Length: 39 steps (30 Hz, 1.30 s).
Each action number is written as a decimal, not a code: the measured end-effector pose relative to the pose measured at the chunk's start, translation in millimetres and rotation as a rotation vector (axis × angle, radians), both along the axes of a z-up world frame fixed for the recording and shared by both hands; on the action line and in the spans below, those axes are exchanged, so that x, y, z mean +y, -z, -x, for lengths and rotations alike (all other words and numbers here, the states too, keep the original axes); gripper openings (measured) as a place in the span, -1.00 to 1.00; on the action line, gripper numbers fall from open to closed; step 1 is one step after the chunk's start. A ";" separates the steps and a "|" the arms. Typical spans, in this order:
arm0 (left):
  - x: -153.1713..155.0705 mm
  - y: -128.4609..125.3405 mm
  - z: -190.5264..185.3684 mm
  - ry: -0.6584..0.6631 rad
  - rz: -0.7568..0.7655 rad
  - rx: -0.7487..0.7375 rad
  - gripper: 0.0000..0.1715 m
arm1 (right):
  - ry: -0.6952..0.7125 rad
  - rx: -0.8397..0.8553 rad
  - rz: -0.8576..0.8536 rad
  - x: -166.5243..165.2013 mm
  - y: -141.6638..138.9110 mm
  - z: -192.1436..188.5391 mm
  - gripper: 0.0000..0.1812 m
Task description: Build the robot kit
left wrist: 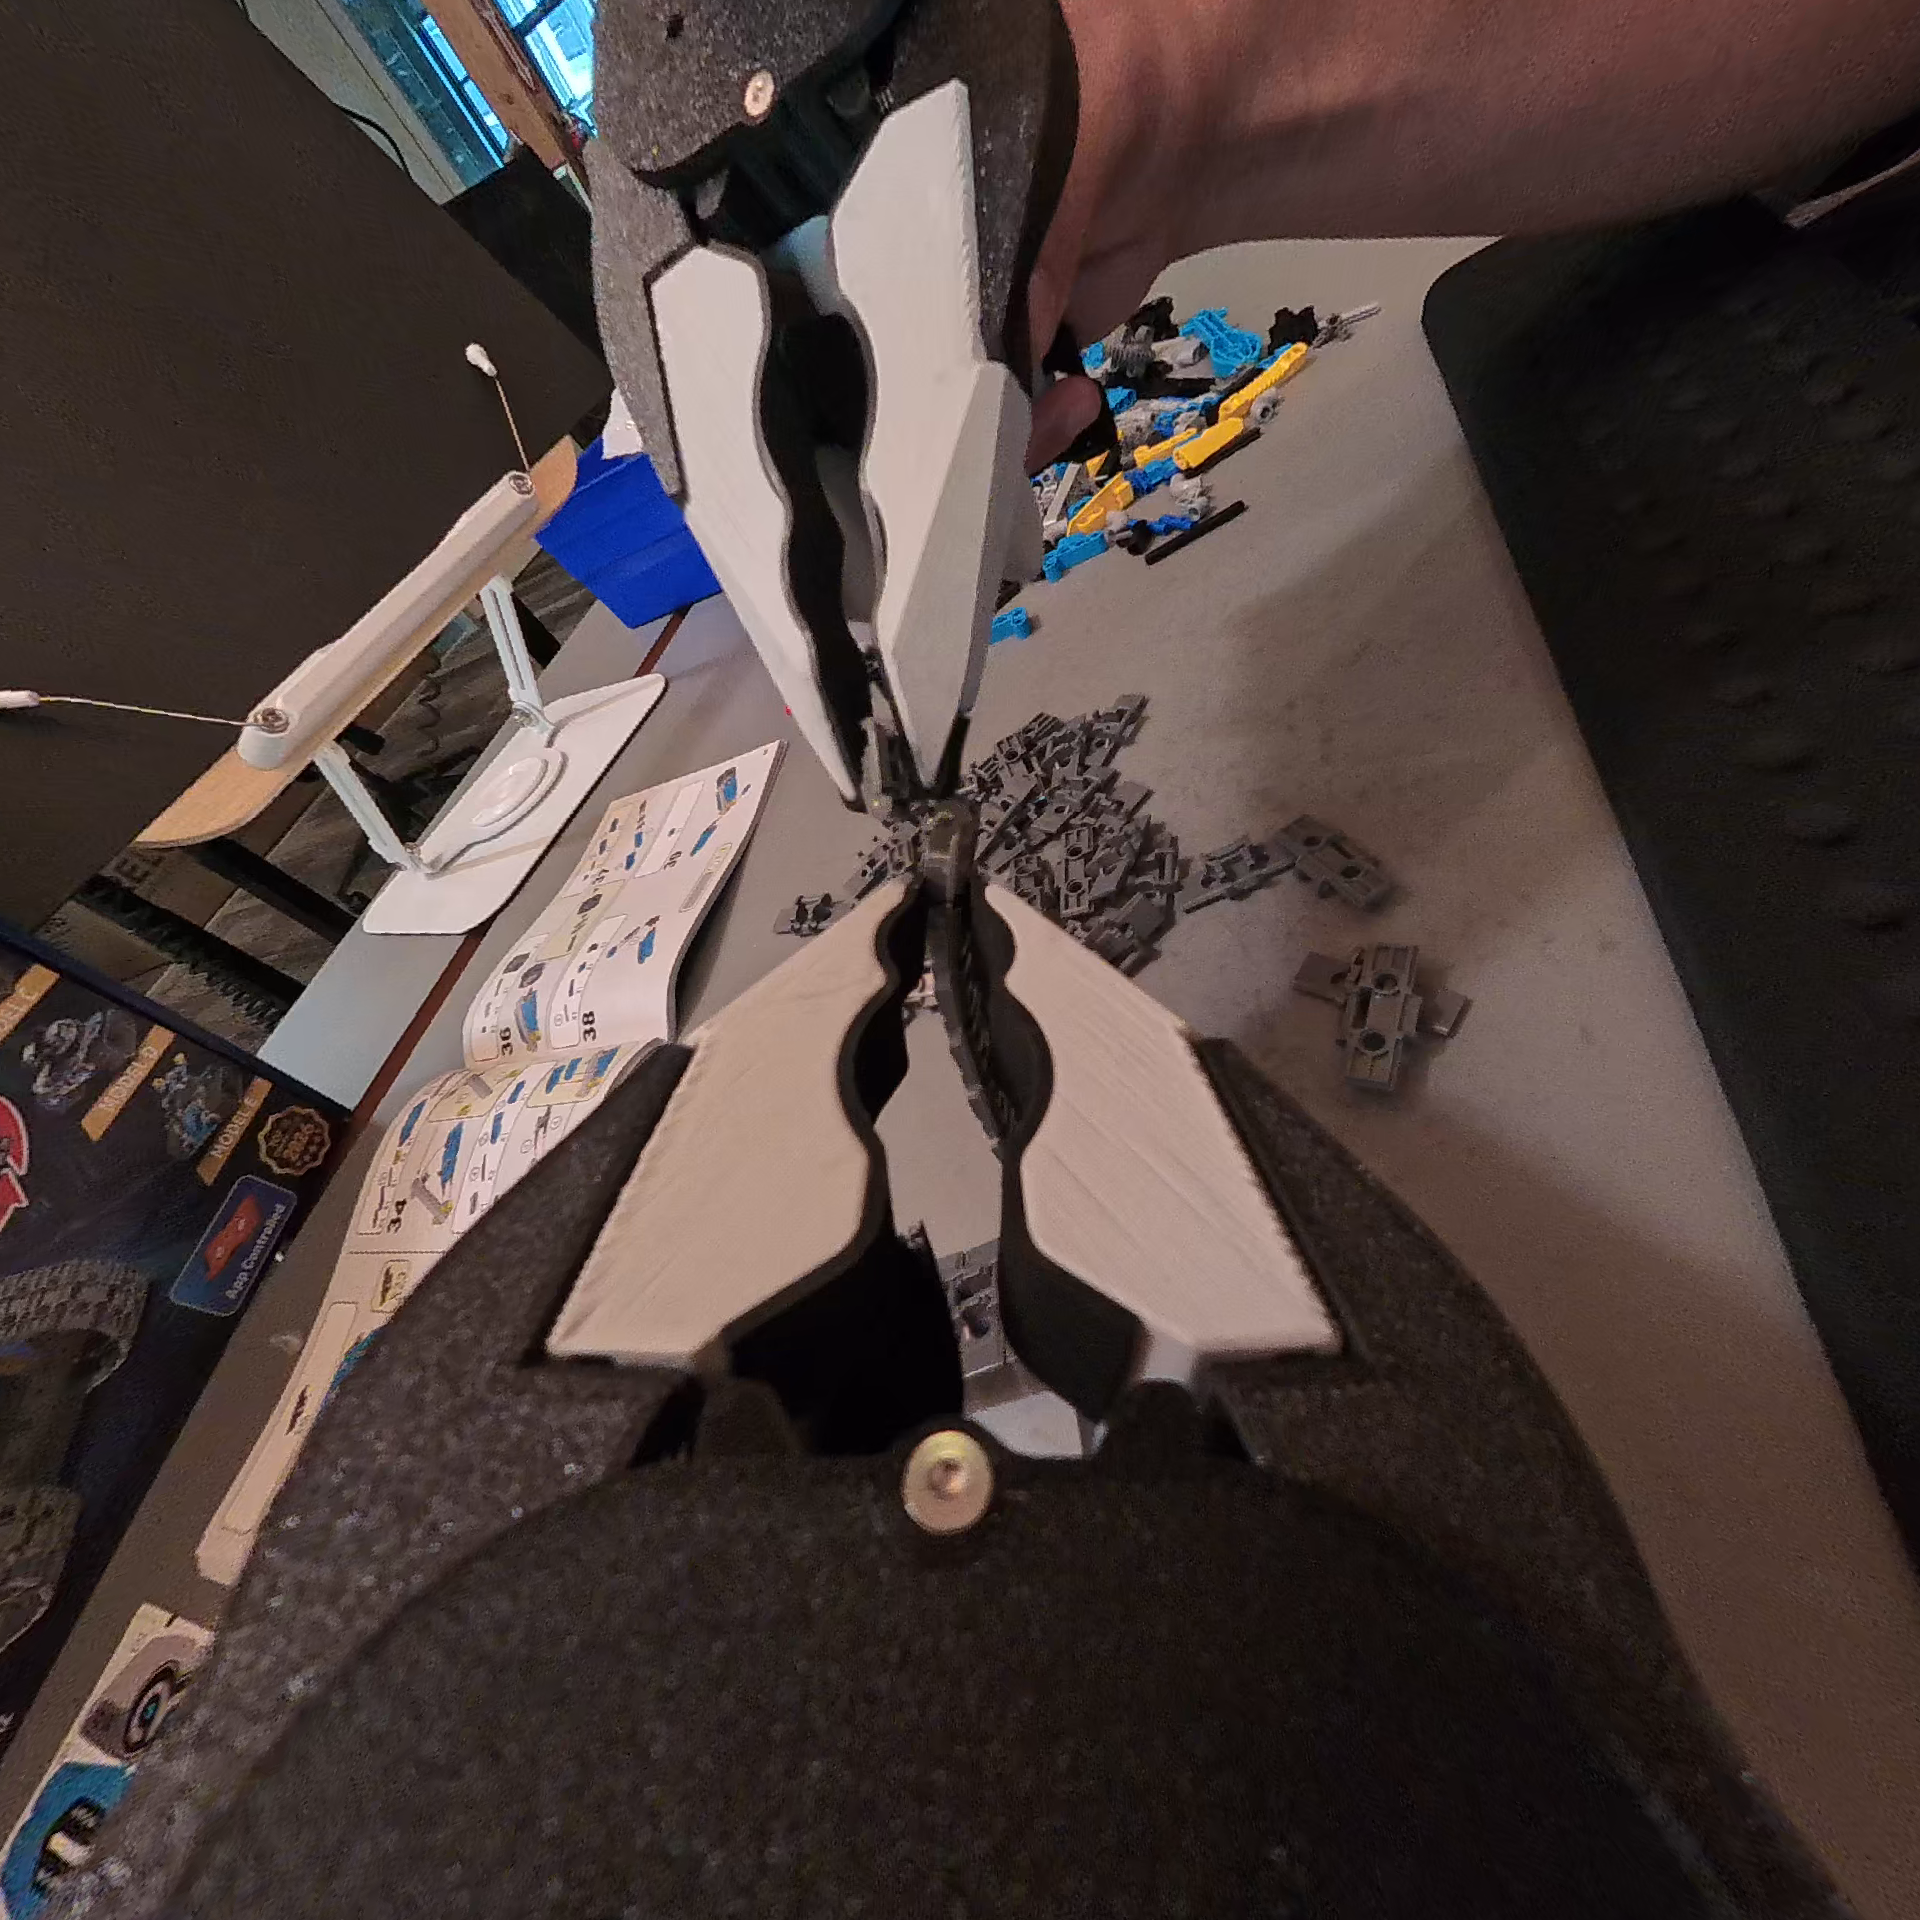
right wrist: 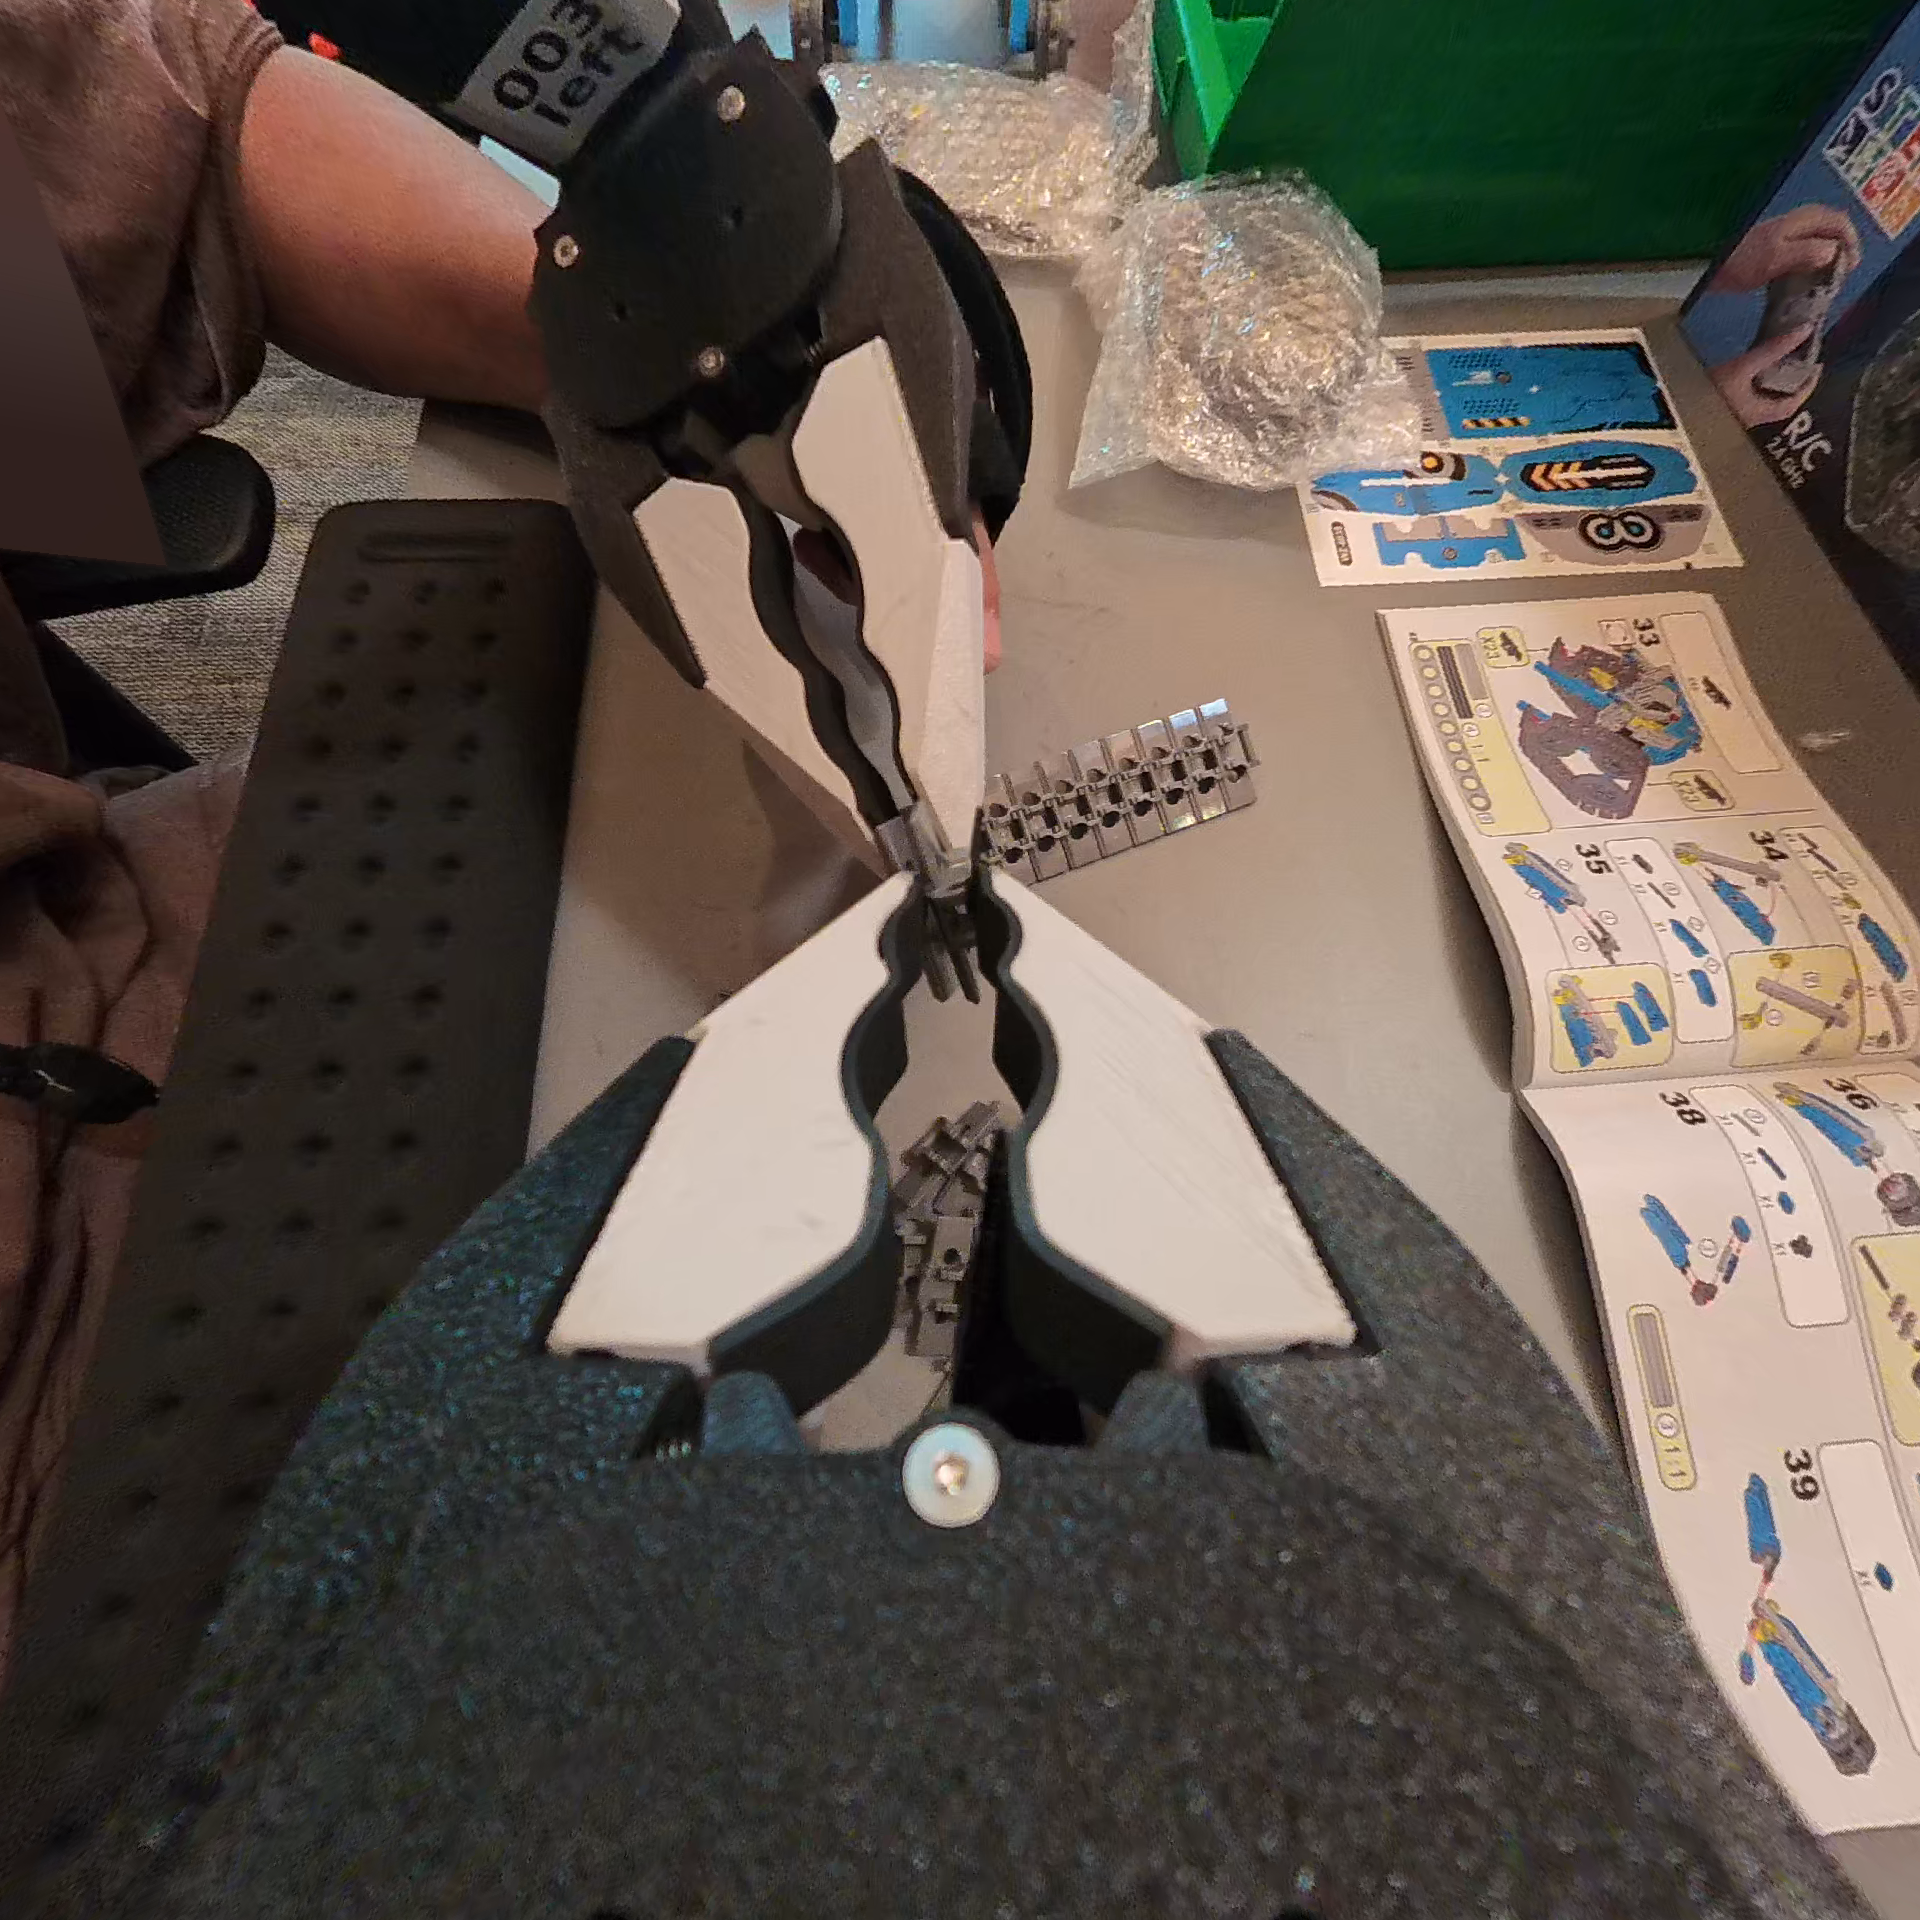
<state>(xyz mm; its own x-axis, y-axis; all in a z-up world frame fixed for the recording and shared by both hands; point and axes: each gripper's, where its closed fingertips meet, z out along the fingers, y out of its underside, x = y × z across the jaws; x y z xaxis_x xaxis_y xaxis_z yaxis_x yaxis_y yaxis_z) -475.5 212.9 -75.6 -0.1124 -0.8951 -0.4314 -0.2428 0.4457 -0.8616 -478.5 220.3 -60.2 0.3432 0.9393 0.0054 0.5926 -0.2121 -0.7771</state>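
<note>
Here, your left gripper (left wrist: 940, 883) jaws clamped on a grey track link (left wrist: 943, 844), your right gripper (right wrist: 948, 894) jaws clamped on another link (right wrist: 951, 940), tips meeting, table (left wrist: 1299, 727), instruction booklet (right wrist: 1683, 1039).

We cannot make out how the small grey piece (right wrist: 932, 844) at the meeting fingertips joins the links behind it: the left gripper (left wrist: 940, 888) and right gripper (right wrist: 951, 899) press tip to tip and cover the contact. A grey track chain (right wrist: 945, 1226) runs back between the right gripper's fingers, its lower end lost in shadow. The assembled track strip (right wrist: 1127, 795) is partly hidden behind the left gripper. In the left wrist view the grey link pile (left wrist: 1081, 831) blurs into a mass we cannot count, and the coloured parts (left wrist: 1174, 416) are too small to sort. The instruction booklet (right wrist: 1704, 1091) and toy box (right wrist: 1818, 239) are cut off by the frame edge.
</note>
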 end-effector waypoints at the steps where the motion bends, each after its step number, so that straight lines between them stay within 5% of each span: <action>1: 0.1 0.4 -0.1 -0.002 -0.001 0.003 -0.93 | -0.004 0.000 0.008 -1.0 0.7 0.5 -0.90; 18: 2.9 0.2 0.0 -0.005 0.056 0.000 -0.93 | -0.045 -0.130 -0.080 -5.1 13.3 5.5 -0.80; 28: 3.7 -3.8 1.2 0.013 0.125 -0.019 -0.93 | 0.012 0.057 0.046 1.8 -6.8 1.6 -0.91; 39: -0.1 -1.2 0.3 0.028 0.085 -0.013 -0.93 | -0.047 0.042 0.093 -2.5 -0.7 4.4 -0.88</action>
<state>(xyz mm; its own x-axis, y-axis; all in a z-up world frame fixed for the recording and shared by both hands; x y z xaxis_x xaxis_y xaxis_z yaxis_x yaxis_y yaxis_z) -475.8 212.8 -74.4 -0.1330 -0.9251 -0.3556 -0.2199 0.3774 -0.8996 -482.9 217.8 -59.5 0.2970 0.9500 -0.0963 0.5706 -0.2574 -0.7799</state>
